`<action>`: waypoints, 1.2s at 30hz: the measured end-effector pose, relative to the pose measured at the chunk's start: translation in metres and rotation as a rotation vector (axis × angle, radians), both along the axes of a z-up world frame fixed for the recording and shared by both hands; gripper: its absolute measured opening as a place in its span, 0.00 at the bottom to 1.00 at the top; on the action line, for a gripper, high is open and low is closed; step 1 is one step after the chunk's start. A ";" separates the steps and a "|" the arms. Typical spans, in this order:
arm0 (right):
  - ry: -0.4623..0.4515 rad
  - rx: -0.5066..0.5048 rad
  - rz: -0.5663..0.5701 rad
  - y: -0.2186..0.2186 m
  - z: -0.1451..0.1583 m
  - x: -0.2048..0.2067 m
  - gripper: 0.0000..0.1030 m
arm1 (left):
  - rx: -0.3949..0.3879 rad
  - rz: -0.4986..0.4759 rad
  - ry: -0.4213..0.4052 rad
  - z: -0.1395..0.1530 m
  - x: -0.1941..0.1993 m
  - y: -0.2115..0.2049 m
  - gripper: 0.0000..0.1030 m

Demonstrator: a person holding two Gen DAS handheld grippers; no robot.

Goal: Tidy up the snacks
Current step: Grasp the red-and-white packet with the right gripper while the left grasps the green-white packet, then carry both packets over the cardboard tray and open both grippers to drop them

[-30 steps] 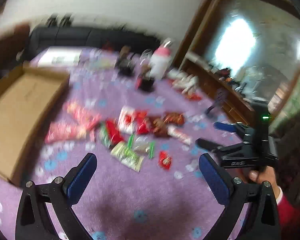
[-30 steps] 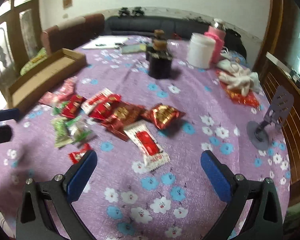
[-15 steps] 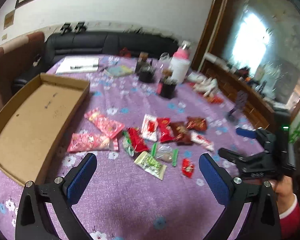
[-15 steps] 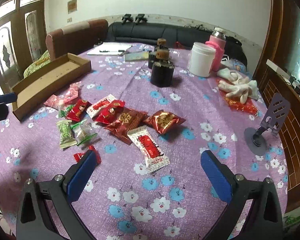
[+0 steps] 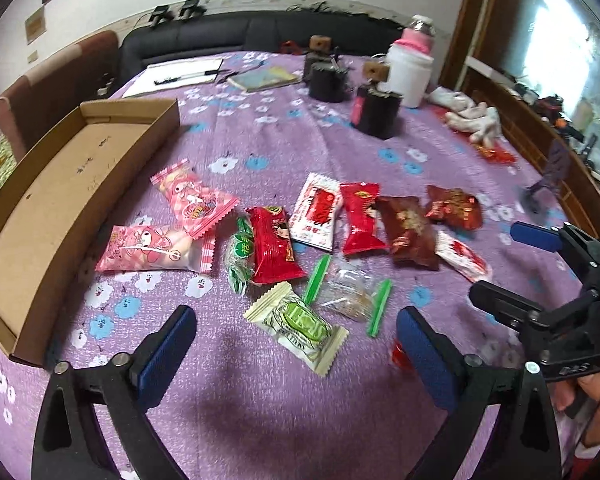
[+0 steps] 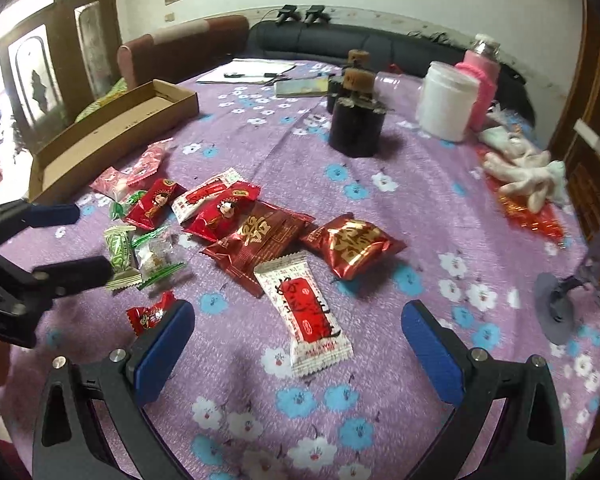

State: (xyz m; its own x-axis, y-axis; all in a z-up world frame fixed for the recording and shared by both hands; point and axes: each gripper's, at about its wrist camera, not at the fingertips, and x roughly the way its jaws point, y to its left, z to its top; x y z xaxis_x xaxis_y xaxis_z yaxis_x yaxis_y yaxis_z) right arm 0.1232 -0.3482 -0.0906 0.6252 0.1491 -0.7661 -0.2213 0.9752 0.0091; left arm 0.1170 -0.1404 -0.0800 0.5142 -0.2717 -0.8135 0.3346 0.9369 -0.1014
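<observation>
Hovering spread-jawed and empty above the scattered snacks (image 5: 324,240), both tools begin sorting; next requires descending onto one packet for the cardboard tray (image 5: 52,184).

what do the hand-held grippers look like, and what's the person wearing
Each hand-held gripper, left and right, has a black triangular frame with silver bolts and two blue-padded fingers. A red sleeve with a white cuff shows at the edge.

I can read only a gold double-happiness character (囍) on the dark red packet (image 6: 260,236), centre frame.
</observation>
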 end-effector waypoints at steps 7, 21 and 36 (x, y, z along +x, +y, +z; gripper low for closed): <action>0.045 0.037 0.022 -0.008 -0.010 0.015 0.90 | -0.023 0.034 0.045 -0.009 0.009 -0.001 0.71; 0.090 0.040 0.024 -0.007 -0.019 0.018 0.29 | -0.052 -0.004 0.064 -0.012 0.005 0.014 0.34; 0.012 0.134 -0.021 -0.017 0.012 -0.011 0.28 | -0.090 -0.040 -0.015 0.013 -0.013 0.042 0.30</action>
